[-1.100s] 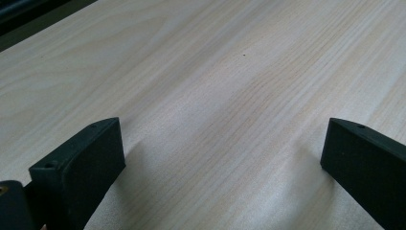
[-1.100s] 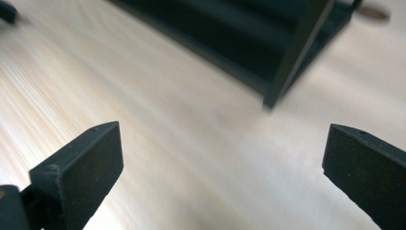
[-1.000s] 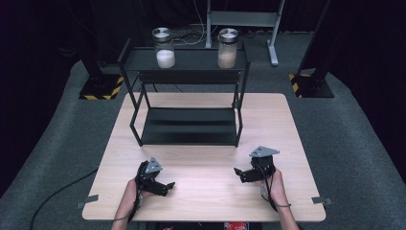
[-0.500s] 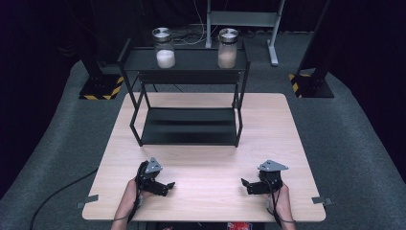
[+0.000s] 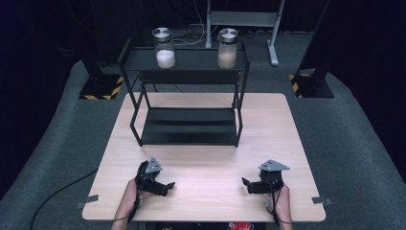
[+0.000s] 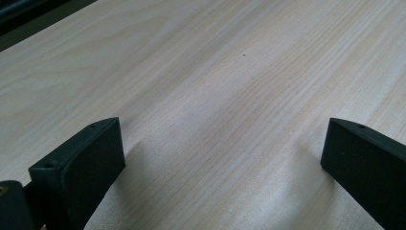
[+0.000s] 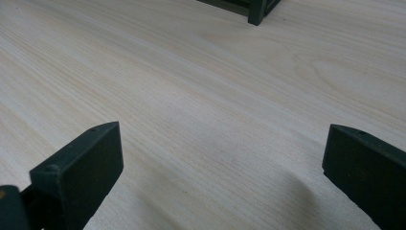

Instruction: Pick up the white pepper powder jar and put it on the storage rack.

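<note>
The left gripper (image 5: 168, 184) rests low over the near left part of the wooden surface (image 5: 206, 158), held by the person's left hand (image 5: 128, 199) coming in from the near edge. Its fingers (image 6: 81, 163) are spread wide and released, with only bare wood grain between them in the left gripper view. Nothing is grasped. A cable (image 5: 57, 194) trails from this gripper off the left edge and across the grey carpet (image 5: 354, 139).

Toward the middle and far side of the surface stands a black metal rack (image 5: 189, 127) with two levels. Its lower shelf is bare and sits on the surface; its upper shelf reaches back past the far edge. On the upper shelf stand two glass jars with metal lids, well apart from each other: the left jar (image 5: 164, 48) holds a white powder, the right jar (image 5: 228, 48) a pale tan one. Both are upright and lie well apart from either gripper.

The right gripper (image 5: 246, 184) sits low over the near right part of the surface, held by the right hand (image 5: 282, 203). Its fingers (image 7: 81, 167) are likewise spread and released, empty, with bare wood between them. In the right gripper view one foot of the rack (image 7: 256, 12) shows at the top, well beyond the fingers. The two grippers point inward toward each other, well apart.
</note>
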Demonstrator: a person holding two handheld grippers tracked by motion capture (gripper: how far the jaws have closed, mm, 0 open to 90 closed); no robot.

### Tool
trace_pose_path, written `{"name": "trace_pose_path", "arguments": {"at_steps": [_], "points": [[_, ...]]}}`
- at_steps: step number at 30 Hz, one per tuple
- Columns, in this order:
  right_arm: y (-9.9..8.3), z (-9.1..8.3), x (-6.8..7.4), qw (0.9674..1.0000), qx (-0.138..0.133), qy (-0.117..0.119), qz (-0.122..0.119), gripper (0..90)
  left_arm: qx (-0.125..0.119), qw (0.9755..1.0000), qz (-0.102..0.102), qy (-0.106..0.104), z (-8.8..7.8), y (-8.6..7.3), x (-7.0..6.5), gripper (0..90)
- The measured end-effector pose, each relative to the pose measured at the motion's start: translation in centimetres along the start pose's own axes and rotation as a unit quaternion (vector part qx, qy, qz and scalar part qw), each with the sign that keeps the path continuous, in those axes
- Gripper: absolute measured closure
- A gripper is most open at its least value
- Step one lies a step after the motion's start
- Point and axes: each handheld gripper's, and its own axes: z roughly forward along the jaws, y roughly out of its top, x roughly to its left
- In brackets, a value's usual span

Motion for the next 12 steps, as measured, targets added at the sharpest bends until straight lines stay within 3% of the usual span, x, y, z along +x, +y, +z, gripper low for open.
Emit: {"name": "trace_pose_path", "arguments": {"at_steps": [12], "points": [[-0.83, -0.39, -0.68, 0.9996, -0.023, 0.011, 0.015, 0.0, -0.001, 1.0, 0.005, 0.001, -0.04, -0.04, -0.1, 0.5]]}}
